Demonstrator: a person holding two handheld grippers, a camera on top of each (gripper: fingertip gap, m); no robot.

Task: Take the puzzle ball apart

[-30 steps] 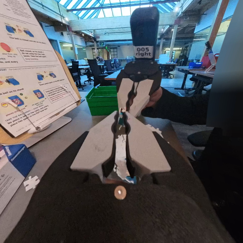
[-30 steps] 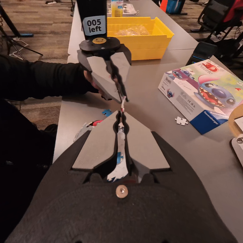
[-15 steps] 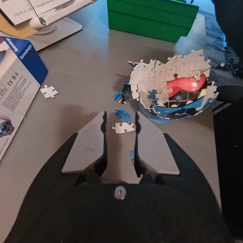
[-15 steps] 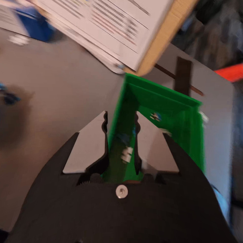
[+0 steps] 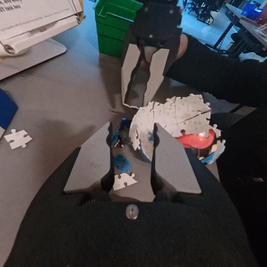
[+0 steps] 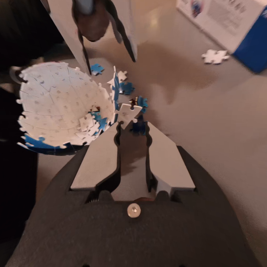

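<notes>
While both tools (image 5: 132, 127) (image 6: 132, 124) gape empty, probably light, fragile puzzle shell (image 5: 173, 119) at centre right; best gripped at rim.

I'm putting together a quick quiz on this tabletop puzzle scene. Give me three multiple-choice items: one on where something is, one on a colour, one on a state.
1. Where does the green bin stand, seen from the left wrist?
A. Behind the right gripper, at the far side of the table
B. Inside the puzzle shell
C. On top of the blue box

2. What colour is the inner face of the curved puzzle shell?
A. Yellow
B. White
C. Green

3. How do the left gripper fingers stand?
A. Shut on a piece
B. Apart, gripping nothing
C. Out of sight

Answers: 1 A, the bin shows beyond the right gripper. 2 B, the hollow side is white, with blue at its outer rim. 3 B, the loose pieces on the grey table lie between fingers that do not press them.
</notes>
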